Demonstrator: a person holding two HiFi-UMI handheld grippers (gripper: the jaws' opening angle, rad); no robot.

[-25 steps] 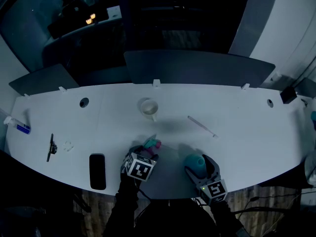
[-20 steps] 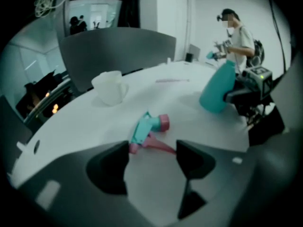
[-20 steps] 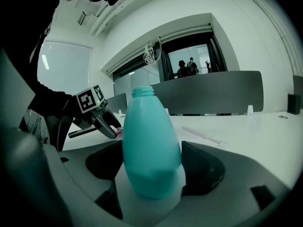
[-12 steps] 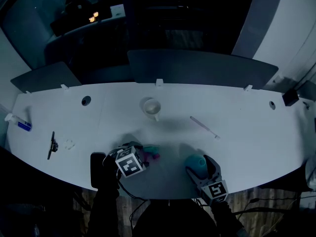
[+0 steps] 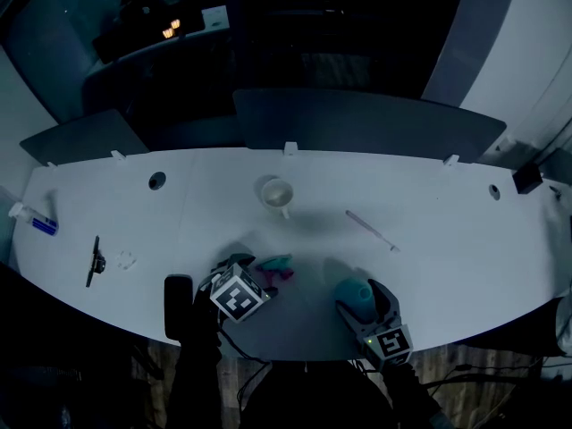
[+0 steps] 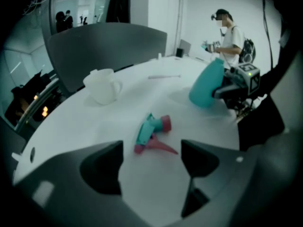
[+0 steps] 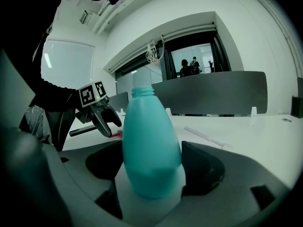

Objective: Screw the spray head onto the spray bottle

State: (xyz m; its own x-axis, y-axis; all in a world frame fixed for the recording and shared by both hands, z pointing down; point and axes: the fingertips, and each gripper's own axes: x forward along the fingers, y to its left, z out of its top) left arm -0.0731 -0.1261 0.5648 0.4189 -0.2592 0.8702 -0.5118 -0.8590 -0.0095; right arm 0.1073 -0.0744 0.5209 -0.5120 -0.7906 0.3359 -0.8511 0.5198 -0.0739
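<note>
The teal and pink spray head (image 5: 275,266) (image 6: 151,134) lies on its side on the white table (image 5: 429,248). My left gripper (image 5: 239,268) (image 6: 150,162) hangs just left of it, pointing steeply down. Its jaws have just been opening and stand open with nothing between them; the spray head lies ahead of the tips. The teal spray bottle (image 5: 355,291) (image 7: 150,141) stands upright with a bare neck near the table's front edge. My right gripper (image 5: 359,300) (image 7: 151,169) is shut on its lower body. The left gripper view also shows the bottle (image 6: 206,86).
A white mug (image 5: 273,193) (image 6: 102,86) stands behind the spray head. A thin white tube (image 5: 369,229) lies at the right, a black flat slab (image 5: 177,307) at the front left, a black pen (image 5: 93,262) further left. Grey partition screens (image 5: 357,119) line the far edge.
My left gripper has shifted left, away from the spray head, and rolled. The spray head now lies free on the table. The right gripper and bottle have not moved.
</note>
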